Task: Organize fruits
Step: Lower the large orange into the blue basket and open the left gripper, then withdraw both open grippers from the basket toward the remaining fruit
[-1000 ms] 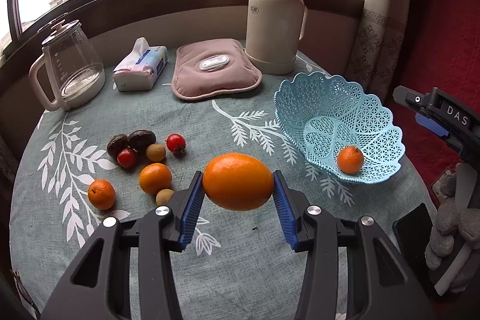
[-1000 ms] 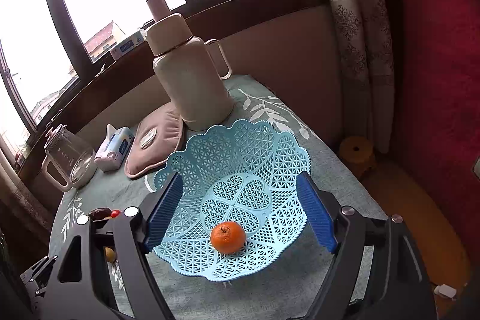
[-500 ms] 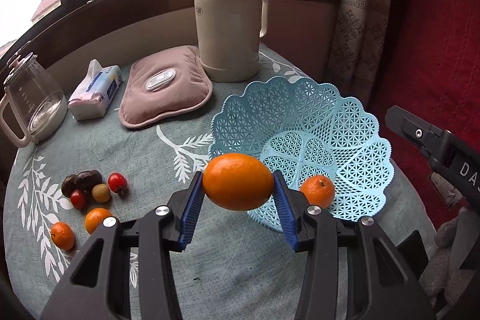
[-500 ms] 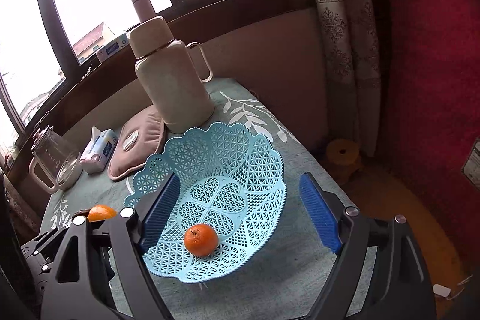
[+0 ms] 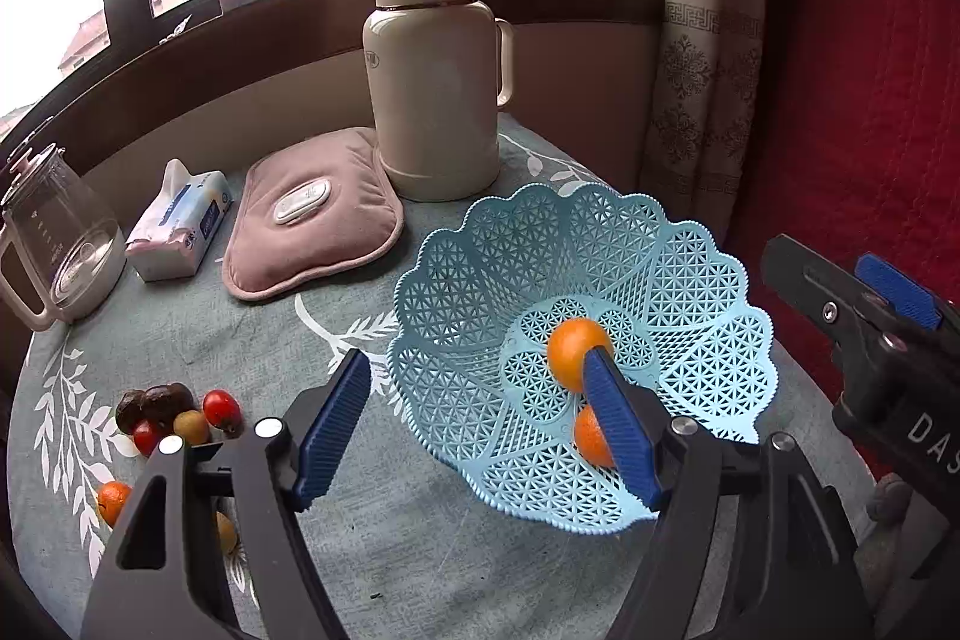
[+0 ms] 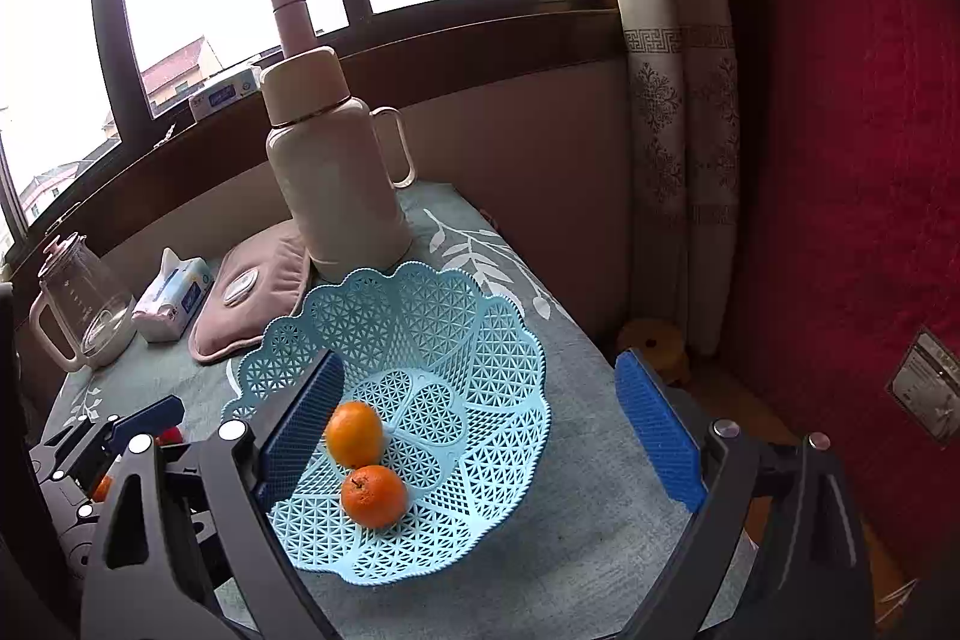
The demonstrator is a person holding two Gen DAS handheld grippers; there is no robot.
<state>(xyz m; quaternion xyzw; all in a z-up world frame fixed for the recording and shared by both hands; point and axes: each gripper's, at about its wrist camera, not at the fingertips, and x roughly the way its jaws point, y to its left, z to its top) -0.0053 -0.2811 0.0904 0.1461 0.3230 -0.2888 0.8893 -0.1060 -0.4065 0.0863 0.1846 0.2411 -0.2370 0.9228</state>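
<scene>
Between the spread fingers of left gripper (image 5: 480,430): light-blue lattice plastic basket (image 5: 480,280) w/ two oranges, nothing pinched.
Left fingers opening; large orange (image 5: 573,343) lies in basket beside small tangerine (image 6: 373,495). Right gripper (image 6: 480,430) fingers also opening, empty, straddling basket. Risk: right-hand pad nr fruit could nudge it/tip basket on withdrawal. Loose small fruits (image 5: 174,415) remain on bench, left of fingers.
</scene>
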